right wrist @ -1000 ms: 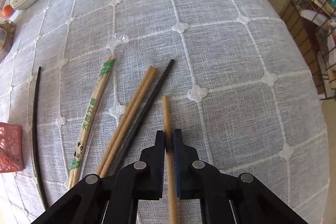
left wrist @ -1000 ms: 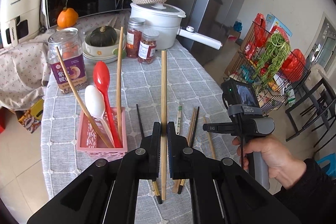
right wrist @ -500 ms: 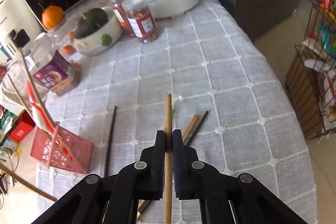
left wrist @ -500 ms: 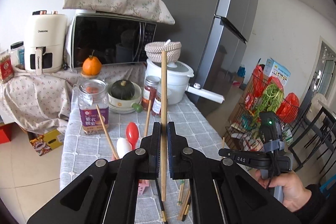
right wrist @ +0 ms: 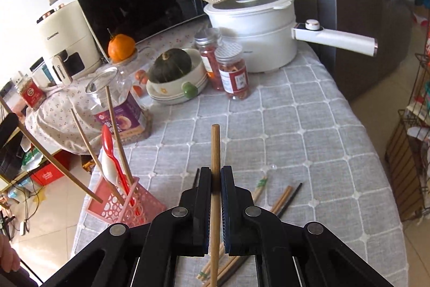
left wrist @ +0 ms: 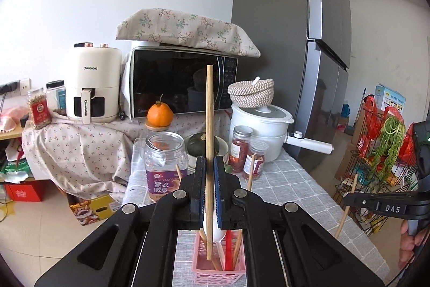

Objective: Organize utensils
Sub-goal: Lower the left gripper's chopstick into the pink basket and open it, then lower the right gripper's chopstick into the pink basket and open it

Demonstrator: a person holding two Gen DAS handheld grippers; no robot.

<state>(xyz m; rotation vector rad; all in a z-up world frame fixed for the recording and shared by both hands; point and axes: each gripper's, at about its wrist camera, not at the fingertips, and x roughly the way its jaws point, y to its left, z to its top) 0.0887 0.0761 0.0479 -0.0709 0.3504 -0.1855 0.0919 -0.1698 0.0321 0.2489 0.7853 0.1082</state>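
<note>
Wooden light chopstick (left wrist: 209, 125) clamped upright in yr left gripper (left wrist: 209, 171) over pink plastic perforated basket (left wrist: 219, 269), yr right gripper (right wrist: 215, 179) pinching darker wooden chopstick (right wrist: 215, 152), grey checked tablecloth (right wrist: 295, 125) below.

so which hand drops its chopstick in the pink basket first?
Left, probably. The left tongs hold their chopstick upright with its lower end already over the pink basket. The right tongs grip theirs off to the side.

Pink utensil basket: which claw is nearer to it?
Left. The left claw hovers right above the pink basket, chopstick tip inside; the right claw holds off to its side.
</note>
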